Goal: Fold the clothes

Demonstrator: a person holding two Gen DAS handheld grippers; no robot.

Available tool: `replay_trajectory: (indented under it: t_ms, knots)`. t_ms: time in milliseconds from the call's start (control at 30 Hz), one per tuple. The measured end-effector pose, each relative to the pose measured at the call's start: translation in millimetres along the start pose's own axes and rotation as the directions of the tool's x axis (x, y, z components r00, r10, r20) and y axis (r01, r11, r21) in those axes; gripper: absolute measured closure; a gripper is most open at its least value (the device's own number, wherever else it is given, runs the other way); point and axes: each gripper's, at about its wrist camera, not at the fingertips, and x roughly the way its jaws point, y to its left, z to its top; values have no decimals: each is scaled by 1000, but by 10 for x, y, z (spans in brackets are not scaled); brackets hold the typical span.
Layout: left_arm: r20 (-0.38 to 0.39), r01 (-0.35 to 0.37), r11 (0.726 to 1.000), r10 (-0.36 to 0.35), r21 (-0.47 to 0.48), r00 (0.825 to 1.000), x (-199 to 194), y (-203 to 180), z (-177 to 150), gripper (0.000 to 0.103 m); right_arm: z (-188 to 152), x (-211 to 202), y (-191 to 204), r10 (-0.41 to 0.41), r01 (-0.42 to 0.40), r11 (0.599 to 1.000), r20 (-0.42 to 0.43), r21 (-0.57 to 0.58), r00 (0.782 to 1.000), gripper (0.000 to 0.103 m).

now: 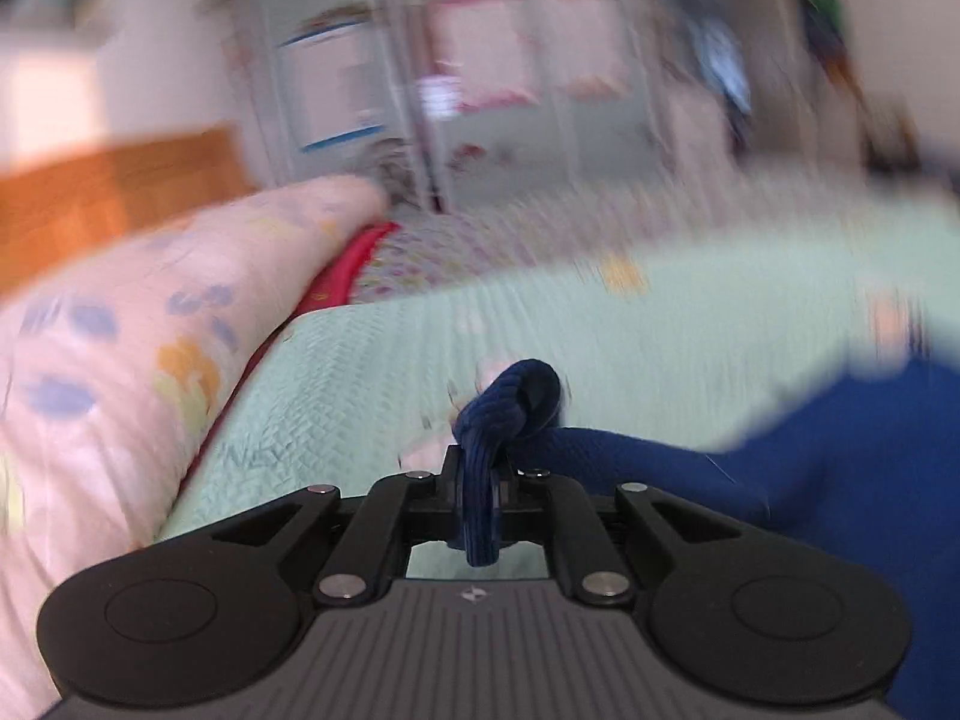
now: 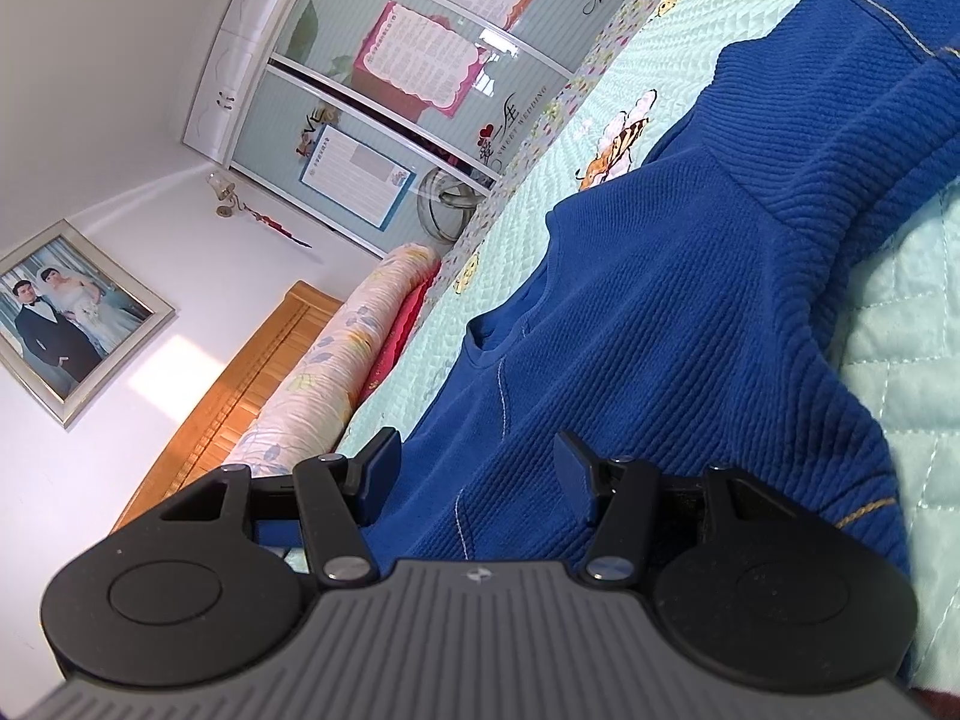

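On my left I see a rolled pink quilt [image 1: 150, 324], all smeared with blur, and the room behind it is too fuzzy to read. My left gripper [image 1: 478, 480] is clenched on a bunched bit of the blue sweater [image 1: 840, 480], above the green bed cover [image 1: 372, 372]. My right gripper [image 2: 477, 474] is spread wide, and the sweater [image 2: 690, 312] lies flat on the bed under it. The frame cuts off the sweater's far end.

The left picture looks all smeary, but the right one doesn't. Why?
Left wrist view: motion blur smears the room and bedspread; only the left gripper, shut on the blue sweater, looks sharp. Right wrist view: crisp, though the fisheye bends the wardrobe.
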Motion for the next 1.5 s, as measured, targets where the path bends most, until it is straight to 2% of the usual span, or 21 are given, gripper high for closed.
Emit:
replay_trajectory:
  t_ms: [67,100,200,233,267,367,500,633,767,800,833,867,900,933,1000,1067,1133,1233,1333,1400,1500]
  knots:
    - [19,4,983,-1,-183,1000,-84,202,297,88,0,-1,-3,2,-2,1000,1,3,1000,46]
    - [-44,-46,947,33,-317,998,48,403,399,84,-2,1,0,2,-2,1000,1,3,1000,46]
    - [-249,-122,737,-64,-664,966,578,1014,328,74,-4,5,2,3,-3,1000,2,4,1000,46]
    - [-272,-134,728,-74,-672,959,665,1060,241,74,-4,5,2,4,-4,1000,2,4,1000,46]
    - [-292,-145,727,-79,-671,953,744,1092,151,73,-5,6,2,4,-4,1000,2,5,1000,46]
    - [-300,-141,806,-47,-575,953,669,901,-225,64,-7,7,1,7,-7,1000,3,8,1000,46]
    - [-290,-100,822,-82,-561,953,611,769,-767,62,-13,1,-7,14,-14,1000,6,16,1000,46]
    - [-269,-60,795,-132,-604,954,692,813,-1056,56,-12,0,-14,17,-17,1000,8,21,1000,46]
    - [-146,18,646,-200,-763,969,856,964,-1103,44,-7,8,-7,14,-14,1000,8,19,1000,46]
    - [-138,18,624,-200,-781,970,923,974,-1085,44,-7,8,-6,14,-14,1000,9,19,1000,46]
    - [-132,16,605,-199,-796,971,991,983,-1065,46,-8,9,-5,13,-13,1000,9,18,1000,46]
    - [-125,15,585,-198,-811,972,1059,991,-1046,62,-9,8,-4,13,-13,1000,9,18,1000,46]
    - [-143,-15,599,-168,-801,975,1108,980,-999,83,-10,7,-3,13,-13,1000,9,19,1000,46]
    - [-154,-45,638,-116,-769,981,1099,956,-901,90,-11,5,-3,14,-14,1000,9,19,1000,46]
    - [-121,-78,717,-8,-692,993,1001,910,-682,92,-11,4,-6,15,-15,1000,10,21,1000,46]
    - [-36,-73,765,66,-640,997,808,928,-462,92,-9,4,-14,19,-20,1000,10,24,1000,46]
    - [-13,-82,743,98,-665,995,696,1030,-329,92,3,8,-32,27,-27,999,12,30,1000,46]
    - [-79,-115,711,84,-694,993,708,1094,-386,89,17,6,-61,39,-40,998,16,44,999,46]
    - [-160,-144,678,39,-721,986,745,1039,-764,77,22,2,-67,42,-43,998,16,46,999,46]
    - [-213,-164,656,5,-737,977,770,1001,-1022,77,20,-3,-73,45,-46,998,18,50,999,46]
    - [-159,-128,644,10,-754,987,519,946,-1165,68,18,-10,-83,50,-51,997,20,55,999,46]
